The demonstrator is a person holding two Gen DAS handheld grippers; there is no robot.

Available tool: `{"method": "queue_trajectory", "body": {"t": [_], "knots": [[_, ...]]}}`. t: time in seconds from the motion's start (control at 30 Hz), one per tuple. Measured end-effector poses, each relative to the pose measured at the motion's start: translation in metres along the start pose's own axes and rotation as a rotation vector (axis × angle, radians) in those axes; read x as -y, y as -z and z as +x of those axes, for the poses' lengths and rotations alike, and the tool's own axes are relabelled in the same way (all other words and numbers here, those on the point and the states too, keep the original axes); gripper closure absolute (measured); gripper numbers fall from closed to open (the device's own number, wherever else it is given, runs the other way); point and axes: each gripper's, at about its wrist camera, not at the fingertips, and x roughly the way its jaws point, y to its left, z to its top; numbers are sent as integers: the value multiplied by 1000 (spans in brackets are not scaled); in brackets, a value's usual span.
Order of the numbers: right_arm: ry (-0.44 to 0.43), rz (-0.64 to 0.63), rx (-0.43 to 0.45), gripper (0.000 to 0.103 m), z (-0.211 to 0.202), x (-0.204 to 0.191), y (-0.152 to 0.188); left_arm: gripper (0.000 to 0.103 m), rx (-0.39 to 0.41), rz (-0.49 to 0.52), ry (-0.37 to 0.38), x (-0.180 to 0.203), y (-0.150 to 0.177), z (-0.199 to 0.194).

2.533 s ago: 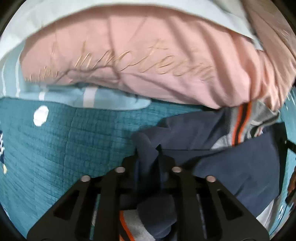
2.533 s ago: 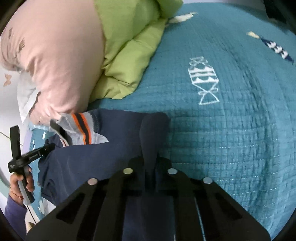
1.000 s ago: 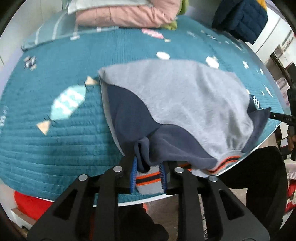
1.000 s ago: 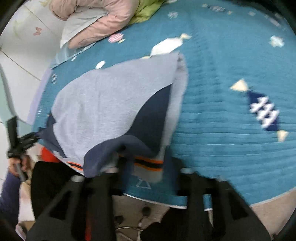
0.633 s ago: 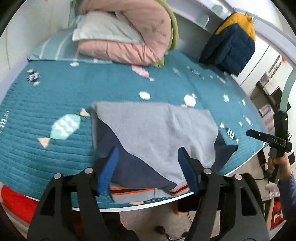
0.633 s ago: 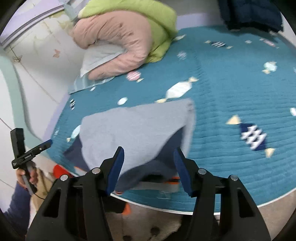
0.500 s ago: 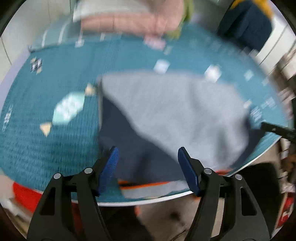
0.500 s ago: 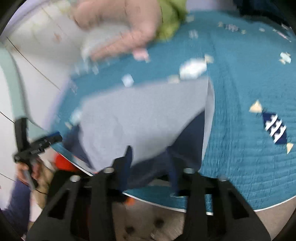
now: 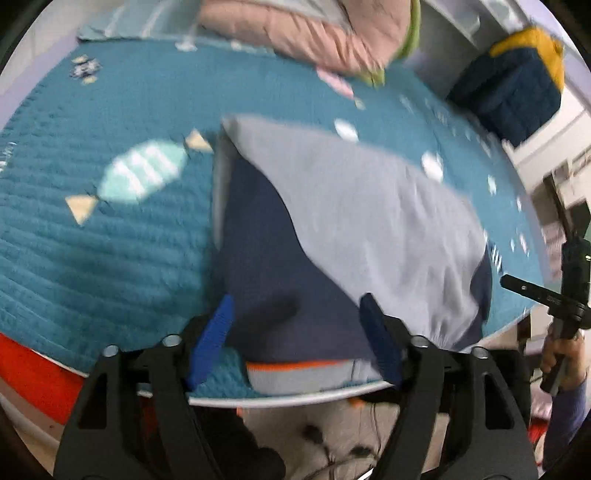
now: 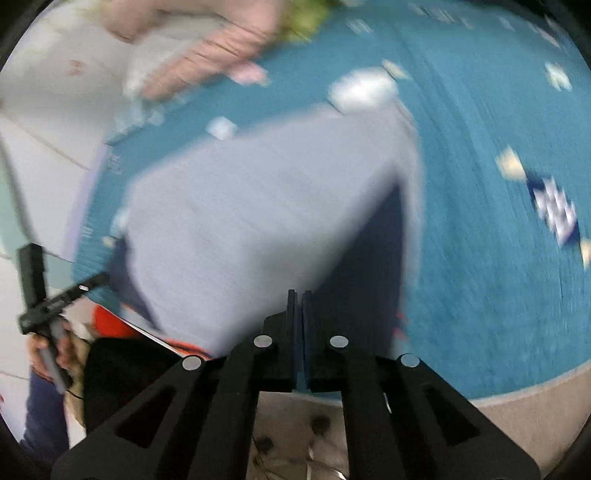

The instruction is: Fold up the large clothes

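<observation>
A grey and navy garment [image 9: 332,229] with an orange-striped hem lies folded on the teal bed cover, its hem at the near bed edge. It also shows, blurred, in the right wrist view [image 10: 258,221]. My left gripper [image 9: 299,321] is open and empty, its blue pads either side of the garment's near navy part. My right gripper [image 10: 299,299] is shut with nothing between its pads, over the garment's near right corner. The right gripper also shows at the right edge of the left wrist view [image 9: 546,295], and the left gripper shows at the left edge of the right wrist view [image 10: 51,302].
The teal quilted bed cover [image 9: 110,236] carries fish patterns. A pink duvet [image 9: 317,33] and green bedding are piled at the head. A navy and yellow jacket [image 9: 517,77] hangs at the far right. The bed's front edge and the floor are just below both grippers.
Both grippers carried the garment's hem back across the bed to the near edge and let go. The left gripper stays open; the right gripper has closed empty. Both views are motion-blurred.
</observation>
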Motion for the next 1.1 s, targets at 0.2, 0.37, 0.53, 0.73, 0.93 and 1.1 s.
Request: {"method": "queue_trajectory", "body": {"t": [0.2, 0.37, 0.53, 0.73, 0.93, 1.1], "knots": [[-92, -32, 7, 97, 58, -58, -62, 23, -22, -172, -21, -34, -9, 28], [5, 41, -66, 97, 133, -68, -96, 22, -82, -169, -40, -38, -7, 57], [23, 136, -160, 103, 182, -36, -92, 14, -99, -163, -30, -34, -14, 70], [17, 97, -169, 103, 137, -47, -46, 14, -93, -151, -48, -30, -11, 71], [-21, 138, -173, 103, 118, -42, 25, 14, -122, -181, -26, -27, 1, 71], [-69, 170, -84, 103, 112, -33, 35, 15, -142, -204, -24, -18, 3, 75]]}}
